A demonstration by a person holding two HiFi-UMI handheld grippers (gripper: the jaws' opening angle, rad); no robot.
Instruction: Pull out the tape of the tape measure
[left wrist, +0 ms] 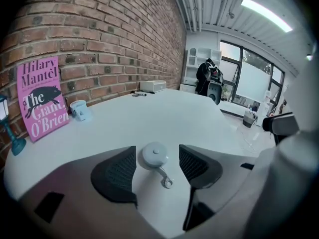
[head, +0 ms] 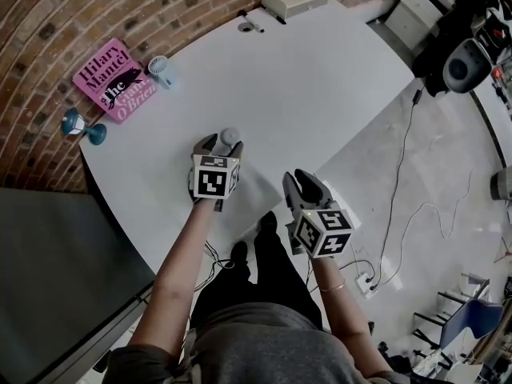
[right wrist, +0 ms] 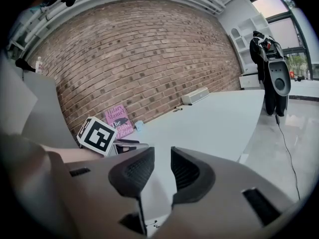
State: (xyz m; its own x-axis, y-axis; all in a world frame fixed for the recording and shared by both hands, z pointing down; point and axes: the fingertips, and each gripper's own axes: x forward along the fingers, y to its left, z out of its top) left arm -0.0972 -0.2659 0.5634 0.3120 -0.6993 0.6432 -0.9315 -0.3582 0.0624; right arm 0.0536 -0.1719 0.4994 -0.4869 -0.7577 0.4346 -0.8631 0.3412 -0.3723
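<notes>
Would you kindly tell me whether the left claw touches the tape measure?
Apart. The left gripper view shows the tape measure between the open jaws of the left claw, with table on each side.

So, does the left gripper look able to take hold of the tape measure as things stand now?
Probably yes. The tape measure lies on the white table between the open jaws of the left gripper, with a gap on each side. Nothing else stands near it, so the way looks free.
</notes>
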